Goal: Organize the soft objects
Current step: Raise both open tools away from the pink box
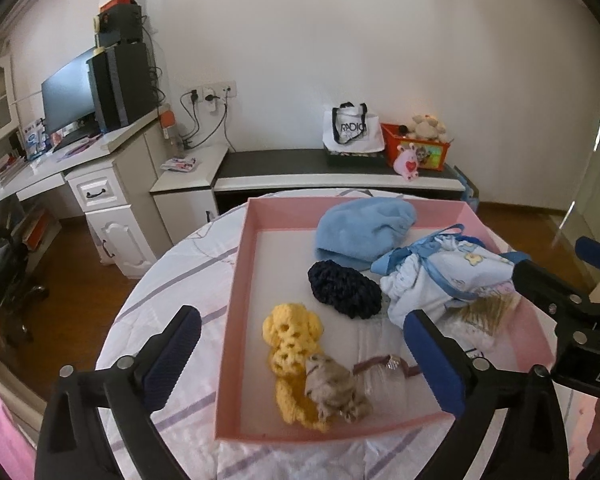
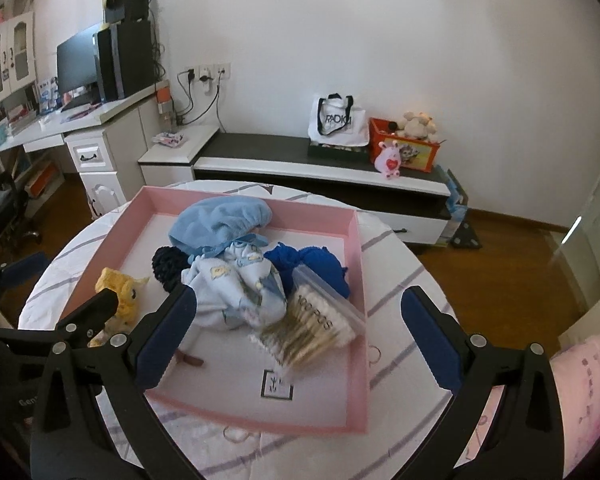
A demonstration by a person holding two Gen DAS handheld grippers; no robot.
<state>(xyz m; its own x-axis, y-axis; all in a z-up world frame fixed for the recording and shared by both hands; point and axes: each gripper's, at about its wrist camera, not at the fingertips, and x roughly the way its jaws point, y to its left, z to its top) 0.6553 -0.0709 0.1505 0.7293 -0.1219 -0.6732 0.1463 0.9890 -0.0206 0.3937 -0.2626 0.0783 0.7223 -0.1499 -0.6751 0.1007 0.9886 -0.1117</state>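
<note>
Left hand-held gripper [image 1: 302, 320] wide open, nothing between the pads. Same for the right hand-held gripper [image 2: 300, 296]: spread wide and empty. Both angled down at the pink tray [image 1: 236, 280] from its near side, side by side, apart from every item.

Inside the tray on the cloth-covered round table [image 1: 172, 280], a full gathering. Light blue fleece hat [image 1: 364, 228] at the back. Navy crocheted piece [image 1: 344, 288] just in front of it. Baby-print drawstring pouch [image 1: 440, 276] slumped in the middle, touching both. Royal blue knit item [image 2: 316, 268] tucked behind the pouch toward the right wall. Yellow crocheted dog [image 1: 292, 336] up front on the left, with a small tabby cat plush [image 1: 332, 388] lying against it. Clear pack of cotton swabs [image 2: 312, 328] leaning on the pouch and the blue knit.

Looks like collection in one shallow container, hence the crowding and the overlaps. Nothing soft visible on the bare cloth around the tray. Probably at or near the end of the sort, which would explain two empty grippers held clear. Worth a check on the swab pack, propped rather than flat and likely to slide.
</note>
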